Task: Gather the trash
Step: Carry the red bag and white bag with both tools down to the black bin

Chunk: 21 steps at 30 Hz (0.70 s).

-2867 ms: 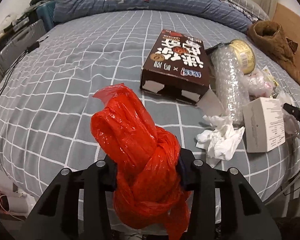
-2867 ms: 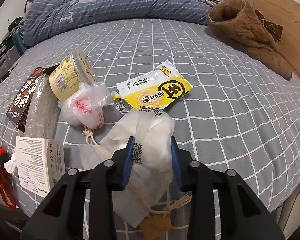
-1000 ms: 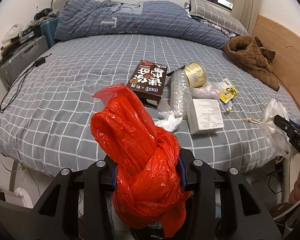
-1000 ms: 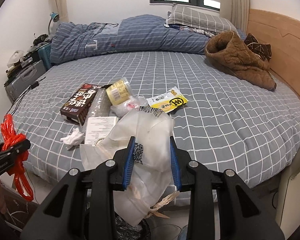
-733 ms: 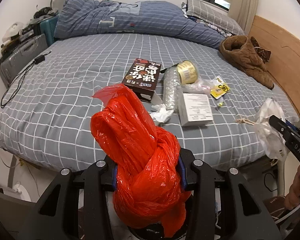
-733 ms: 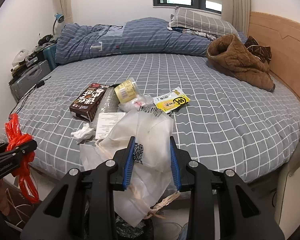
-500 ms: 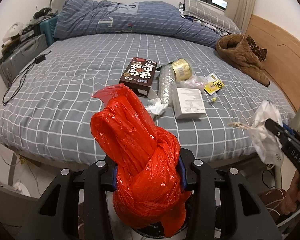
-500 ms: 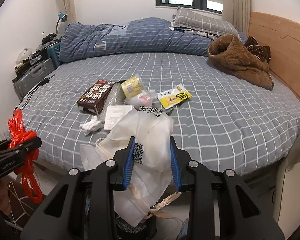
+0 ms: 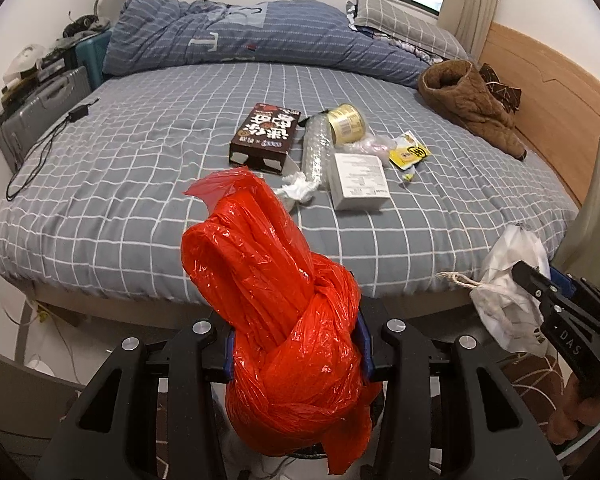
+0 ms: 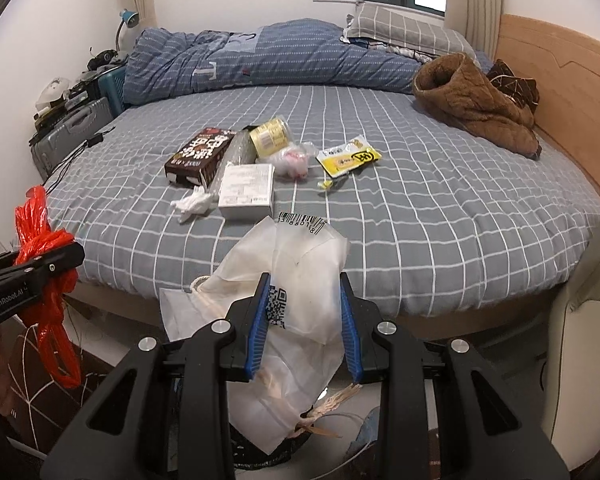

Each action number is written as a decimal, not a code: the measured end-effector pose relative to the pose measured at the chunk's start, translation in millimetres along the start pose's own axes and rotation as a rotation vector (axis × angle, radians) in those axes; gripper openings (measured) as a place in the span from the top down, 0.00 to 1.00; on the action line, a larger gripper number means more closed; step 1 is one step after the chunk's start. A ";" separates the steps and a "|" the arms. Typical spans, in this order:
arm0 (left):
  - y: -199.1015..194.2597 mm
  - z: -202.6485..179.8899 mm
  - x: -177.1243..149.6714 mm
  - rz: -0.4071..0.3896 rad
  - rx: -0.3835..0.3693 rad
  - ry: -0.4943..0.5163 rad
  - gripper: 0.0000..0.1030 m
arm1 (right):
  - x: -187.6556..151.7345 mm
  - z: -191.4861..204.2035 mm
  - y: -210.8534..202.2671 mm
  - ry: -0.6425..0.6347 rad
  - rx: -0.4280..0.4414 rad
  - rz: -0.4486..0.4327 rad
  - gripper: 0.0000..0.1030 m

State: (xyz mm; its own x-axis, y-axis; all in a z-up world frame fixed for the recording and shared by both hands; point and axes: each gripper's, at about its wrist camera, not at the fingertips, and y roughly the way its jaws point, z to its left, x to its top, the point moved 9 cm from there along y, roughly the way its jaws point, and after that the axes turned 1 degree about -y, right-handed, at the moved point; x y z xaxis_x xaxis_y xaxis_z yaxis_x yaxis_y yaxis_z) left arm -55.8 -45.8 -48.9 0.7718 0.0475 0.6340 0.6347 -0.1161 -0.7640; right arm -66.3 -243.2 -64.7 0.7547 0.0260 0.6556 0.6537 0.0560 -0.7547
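My left gripper (image 9: 296,344) is shut on a knotted red plastic bag (image 9: 276,300), which fills the view's middle; the same red plastic bag (image 10: 40,248) shows at the left of the right wrist view. My right gripper (image 10: 304,320) is shut on a white drawstring pouch (image 10: 296,280) with a barcode label; the pouch (image 9: 508,280) also appears at the left wrist view's right edge. Both grippers hover off the bed's near edge, above a dark bin (image 10: 260,456) on the floor. More trash lies on the bed: a brown box (image 9: 266,136), white box (image 9: 358,180), bubble wrap (image 9: 316,148), yellow cup (image 9: 346,122), crumpled tissue (image 9: 300,190), yellow wrapper (image 9: 410,154).
The grey checked bed (image 9: 140,184) carries a blue duvet (image 9: 260,40) and a brown jacket (image 9: 468,104). Suitcases (image 9: 40,104) stand at the left with a cable (image 9: 40,148) on the bed. A beige chair (image 10: 580,320) stands at the right, by the wooden headboard (image 10: 572,92).
Both grippers have drawn back from the bed with their loads still gripped; the trash pile now looks smaller and farther, and the bed's near edge and floor have come into view.
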 end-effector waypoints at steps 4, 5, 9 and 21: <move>-0.5 -1.4 -9.5 0.006 -0.001 0.006 0.59 | -10.8 4.3 -0.1 -0.002 0.004 0.018 0.70; -0.4 -1.6 -11.7 0.007 0.000 0.006 0.59 | -14.7 6.3 0.1 -0.006 0.004 0.024 0.70; 2.2 -0.4 -24.7 0.021 0.002 0.006 0.59 | -28.1 12.7 1.9 -0.013 0.008 0.044 0.70; 21.1 2.3 -65.9 0.091 -0.002 0.009 0.59 | -71.3 32.8 20.9 -0.032 0.028 0.121 0.70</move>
State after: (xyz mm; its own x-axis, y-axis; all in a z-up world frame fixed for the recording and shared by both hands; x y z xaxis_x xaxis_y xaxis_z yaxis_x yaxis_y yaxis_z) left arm -93.1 -49.1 -107.1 0.8257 0.0281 0.5634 0.5623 -0.1214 -0.8180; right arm -108.2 -211.2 -126.4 0.8255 0.0664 0.5605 0.5557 0.0786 -0.8277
